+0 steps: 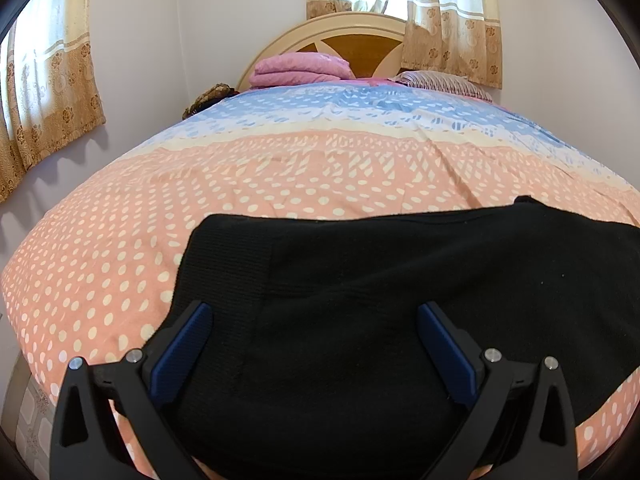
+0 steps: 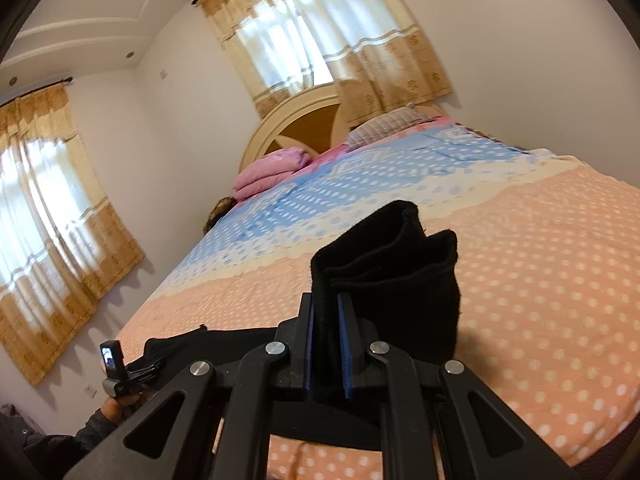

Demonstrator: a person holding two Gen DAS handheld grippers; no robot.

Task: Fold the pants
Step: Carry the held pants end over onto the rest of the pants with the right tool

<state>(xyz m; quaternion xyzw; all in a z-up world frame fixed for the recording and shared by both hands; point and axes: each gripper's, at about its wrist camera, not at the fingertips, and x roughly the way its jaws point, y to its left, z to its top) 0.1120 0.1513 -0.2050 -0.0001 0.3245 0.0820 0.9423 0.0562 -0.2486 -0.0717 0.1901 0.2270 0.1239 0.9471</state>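
Black pants (image 1: 380, 300) lie flat on the bed's pink polka-dot cover near its front edge. My left gripper (image 1: 314, 312) is open, its blue pads (image 1: 184, 344) spread wide just above the left end of the pants, holding nothing. My right gripper (image 2: 328, 308) is shut on the leg ends of the pants (image 2: 392, 264) and holds them lifted above the bed, the cuffs sticking up past the fingertips. The rest of the pants (image 2: 192, 340) trails left on the bed. The left gripper's body shows in the right wrist view at lower left (image 2: 120, 368).
The bed (image 1: 280, 168) carries a pink, white and blue dotted cover. A folded pink blanket (image 1: 300, 68) and a striped pillow (image 1: 444, 82) lie by the headboard (image 1: 352, 34). Curtained windows are on the left wall and behind the headboard. Tiled floor shows at lower left (image 1: 32, 420).
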